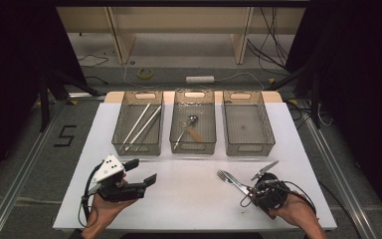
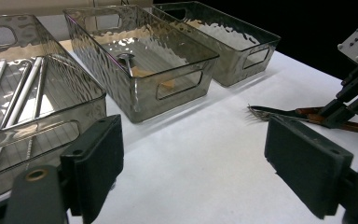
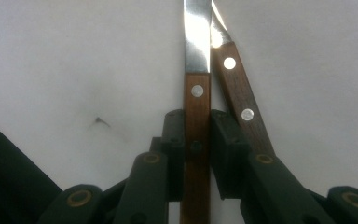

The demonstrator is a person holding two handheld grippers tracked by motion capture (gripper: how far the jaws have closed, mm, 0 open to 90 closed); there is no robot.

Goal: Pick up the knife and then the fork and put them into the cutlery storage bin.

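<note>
Right gripper (image 3: 197, 140) pinches one wooden handle (image 3: 197, 116) with a second handle (image 3: 242, 107) touching it, which may drag along on lifting; left gripper (image 2: 193, 163) spread, idle.

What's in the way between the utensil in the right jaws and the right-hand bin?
Nothing visible: bare white table lies between the held wooden-handled utensil and the right-hand bin. A second wooden handle lies close beside it, next to the right gripper, and might get dragged along.
</note>
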